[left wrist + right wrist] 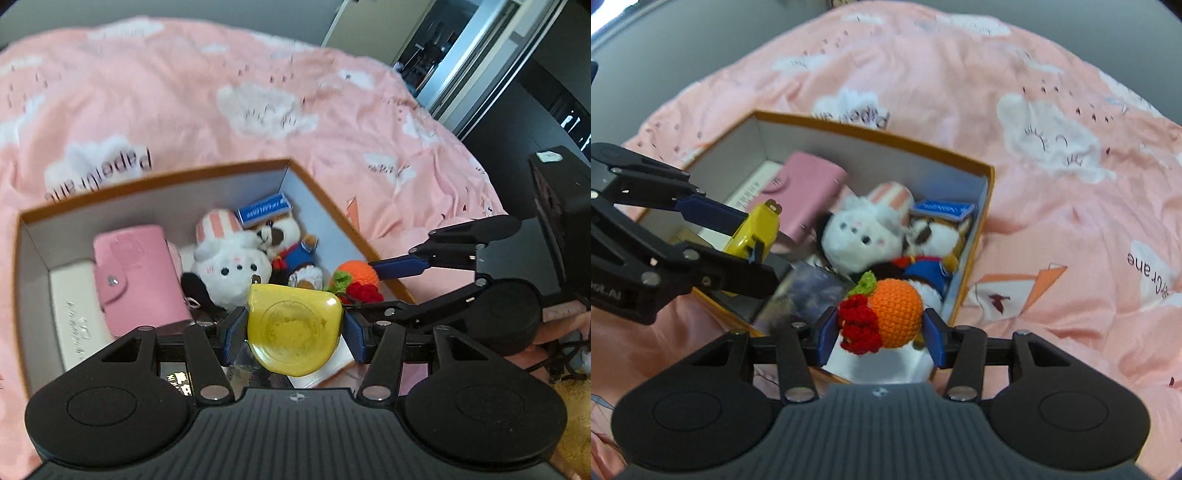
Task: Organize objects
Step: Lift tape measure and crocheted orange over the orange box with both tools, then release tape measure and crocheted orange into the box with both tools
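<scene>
Meanwhile both grippers hang over the open box [321,192] on the pink bed [177,92]. The left gripper [293,328] has its jaws closed on a yellow tape measure [293,328], held above the box's near end. The right gripper [881,328] has its jaws closed on a crochet orange [895,312] with red and green trim, above the near right corner. Inside the box lie a pink wallet [142,275], a white plush [232,267], a brown plush [286,240] and a blue packet [264,208].
</scene>
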Demonstrator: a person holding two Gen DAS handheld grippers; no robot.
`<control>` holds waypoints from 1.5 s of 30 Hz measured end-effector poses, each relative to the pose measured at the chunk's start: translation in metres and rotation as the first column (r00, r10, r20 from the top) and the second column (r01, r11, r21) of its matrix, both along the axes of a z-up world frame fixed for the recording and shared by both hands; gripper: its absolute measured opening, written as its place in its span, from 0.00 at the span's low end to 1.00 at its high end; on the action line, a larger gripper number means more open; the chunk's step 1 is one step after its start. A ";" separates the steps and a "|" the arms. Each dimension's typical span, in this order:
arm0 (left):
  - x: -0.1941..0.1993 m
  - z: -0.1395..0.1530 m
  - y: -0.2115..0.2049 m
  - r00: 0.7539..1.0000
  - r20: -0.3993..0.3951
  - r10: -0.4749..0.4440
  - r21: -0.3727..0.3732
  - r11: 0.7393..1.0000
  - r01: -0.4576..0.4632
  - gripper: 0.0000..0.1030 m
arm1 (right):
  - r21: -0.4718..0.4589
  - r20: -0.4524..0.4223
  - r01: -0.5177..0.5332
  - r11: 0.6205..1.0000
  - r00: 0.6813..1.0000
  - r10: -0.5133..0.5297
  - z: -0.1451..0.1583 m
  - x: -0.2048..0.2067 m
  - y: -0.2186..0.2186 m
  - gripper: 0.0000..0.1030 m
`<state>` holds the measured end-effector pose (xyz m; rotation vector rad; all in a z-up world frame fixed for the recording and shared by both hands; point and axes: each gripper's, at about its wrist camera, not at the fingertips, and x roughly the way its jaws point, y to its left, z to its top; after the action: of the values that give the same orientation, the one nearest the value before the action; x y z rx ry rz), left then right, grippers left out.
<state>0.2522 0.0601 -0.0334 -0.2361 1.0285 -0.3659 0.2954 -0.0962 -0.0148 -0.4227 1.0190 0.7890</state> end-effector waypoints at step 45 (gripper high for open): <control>0.002 0.001 -0.003 0.969 -0.174 0.175 -0.056 0.981 -0.187 0.61 | 0.329 0.165 0.266 0.906 0.929 -0.332 0.030 -0.032 -0.067 0.62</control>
<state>0.2544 0.0567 -0.0327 -0.4292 1.1515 -0.2199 0.2637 -0.1634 0.0155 -0.0797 0.7194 0.5902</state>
